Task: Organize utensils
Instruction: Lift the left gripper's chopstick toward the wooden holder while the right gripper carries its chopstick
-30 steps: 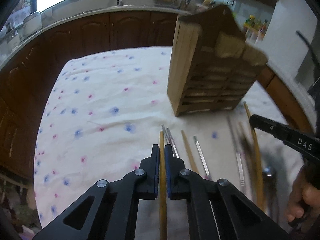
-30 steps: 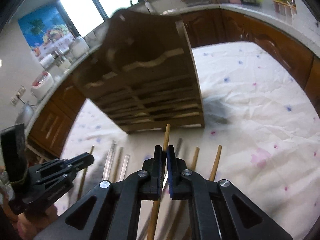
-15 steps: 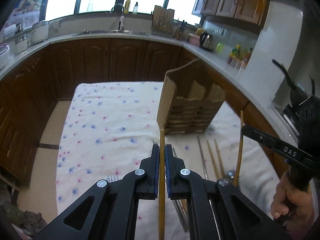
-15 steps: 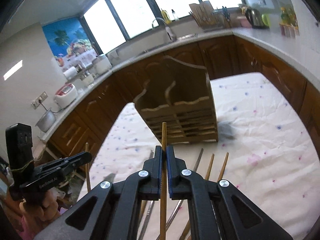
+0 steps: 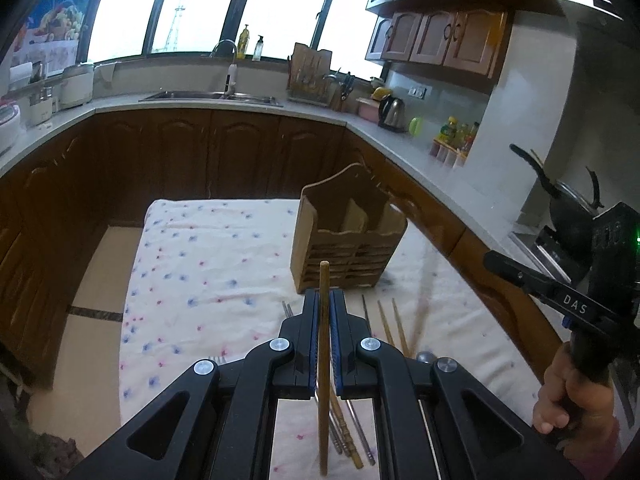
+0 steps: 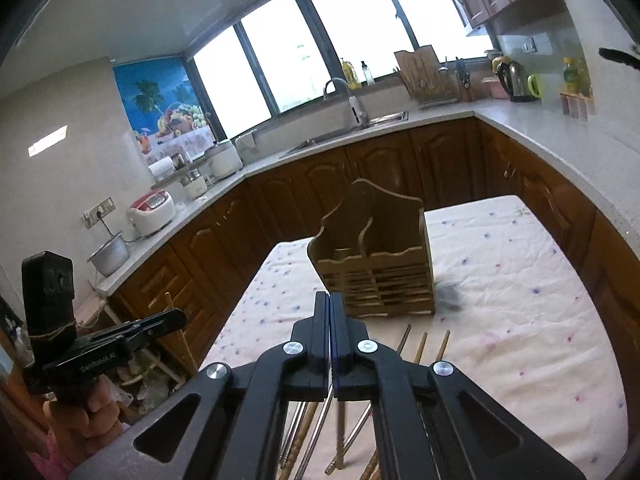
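Observation:
A wooden utensil holder stands upright on the flowered tablecloth. My left gripper is shut on a wooden chopstick that stands upright between its pads, lifted short of the holder. My right gripper is closing, its pads meeting with nothing between them. A blurred wooden chopstick slants over the cloth below it. Several chopsticks and metal utensils lie on the cloth in front of the holder.
A spoon and a fork lie near the front edge. Brown cabinets and a grey counter ring the table; a black pot sits at the right. A person's hand grips the right tool.
Both grippers rose and drew back from the holder, which now looks smaller. The chopstick that stood in the right gripper is gone from it, and its pads have met. The left keeps its chopstick.

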`<move>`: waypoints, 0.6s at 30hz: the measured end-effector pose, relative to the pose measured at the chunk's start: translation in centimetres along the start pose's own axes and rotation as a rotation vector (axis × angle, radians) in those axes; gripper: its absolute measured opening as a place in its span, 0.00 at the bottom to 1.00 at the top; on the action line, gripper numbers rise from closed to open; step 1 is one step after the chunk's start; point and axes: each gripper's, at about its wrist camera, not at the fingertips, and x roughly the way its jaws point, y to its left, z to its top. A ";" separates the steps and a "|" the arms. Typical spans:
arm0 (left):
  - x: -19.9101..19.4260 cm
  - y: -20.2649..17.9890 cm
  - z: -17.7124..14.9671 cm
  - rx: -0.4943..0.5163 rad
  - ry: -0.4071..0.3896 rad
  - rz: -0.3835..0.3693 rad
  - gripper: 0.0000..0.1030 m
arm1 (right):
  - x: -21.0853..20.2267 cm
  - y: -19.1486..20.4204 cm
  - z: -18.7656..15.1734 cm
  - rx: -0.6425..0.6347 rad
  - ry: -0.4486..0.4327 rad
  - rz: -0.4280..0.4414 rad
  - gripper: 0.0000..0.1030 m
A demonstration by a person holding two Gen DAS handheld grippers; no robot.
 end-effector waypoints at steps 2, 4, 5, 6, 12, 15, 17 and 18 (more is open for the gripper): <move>-0.1 0.0 0.1 0.002 -0.006 0.002 0.04 | -0.1 -0.1 0.1 -0.002 -0.004 -0.017 0.00; -0.2 0.1 0.1 0.000 -0.010 0.003 0.04 | 0.6 -0.4 0.1 0.005 0.026 -0.007 0.00; -0.2 0.3 0.1 -0.003 -0.011 0.003 0.04 | 1.3 -0.9 0.0 0.030 0.041 0.000 0.00; -0.2 0.4 0.1 -0.008 -0.011 0.002 0.04 | 2.2 -1.4 -0.2 0.043 0.055 -0.016 0.01; 0.2 0.9 0.3 -0.024 -0.007 0.004 0.04 | 7.6 -5.3 -2.1 0.140 0.172 -0.055 0.29; 0.5 1.4 0.5 -0.036 -0.005 0.004 0.04 | 9.6 -7.2 -2.9 0.175 0.219 -0.093 0.29; 0.7 1.8 0.6 -0.044 -0.005 0.004 0.04 | 10.7 -8.6 -3.3 0.185 0.238 -0.150 0.28; 0.8 1.9 0.6 -0.047 -0.005 0.005 0.04 | 11.3 -9.4 -3.5 0.186 0.255 -0.179 0.28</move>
